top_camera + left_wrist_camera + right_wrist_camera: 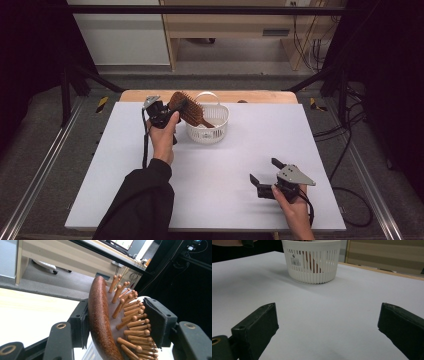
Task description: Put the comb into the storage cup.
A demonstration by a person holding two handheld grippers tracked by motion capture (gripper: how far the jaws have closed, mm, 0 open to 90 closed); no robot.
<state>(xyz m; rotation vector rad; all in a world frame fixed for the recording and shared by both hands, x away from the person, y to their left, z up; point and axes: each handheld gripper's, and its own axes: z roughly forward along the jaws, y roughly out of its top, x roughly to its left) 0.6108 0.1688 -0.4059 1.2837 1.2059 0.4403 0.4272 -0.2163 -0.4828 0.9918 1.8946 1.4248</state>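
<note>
Hairbrush: brown wooden hairbrush [186, 107] with peg bristles, tilted, its head up and to the left over the basket's rim, its handle slanting down into the basket; in the left gripper view its rounded back [98, 322] faces one pad and its bristles the other.
Basket: white slotted plastic basket [218, 116] with a bail handle, standing on the far middle part of the worktop; in the right gripper view its ribbed wall [322, 265] shows a small label, and the brown of the brush shows through the slots.
Left hand-held gripper: left hand-held gripper [170, 113] raised just left of the basket, its jaws narrowed around the brush head; one pad lies against the wooden back, the other meets the bristle tips [147, 326], so it grips the hairbrush.
Right hand-held gripper: right hand-held gripper [264, 171] low over the near right part of the worktop, well apart from the basket, its jaws spread wide with nothing between them; its own view [327, 325] looks across bare white surface toward the basket.
Worktop: white sheet [220, 190] over a wooden top whose edge shows at the far side.
Person: dark sleeve [137, 205] on the left forearm; both hands come in from the near edge.
</note>
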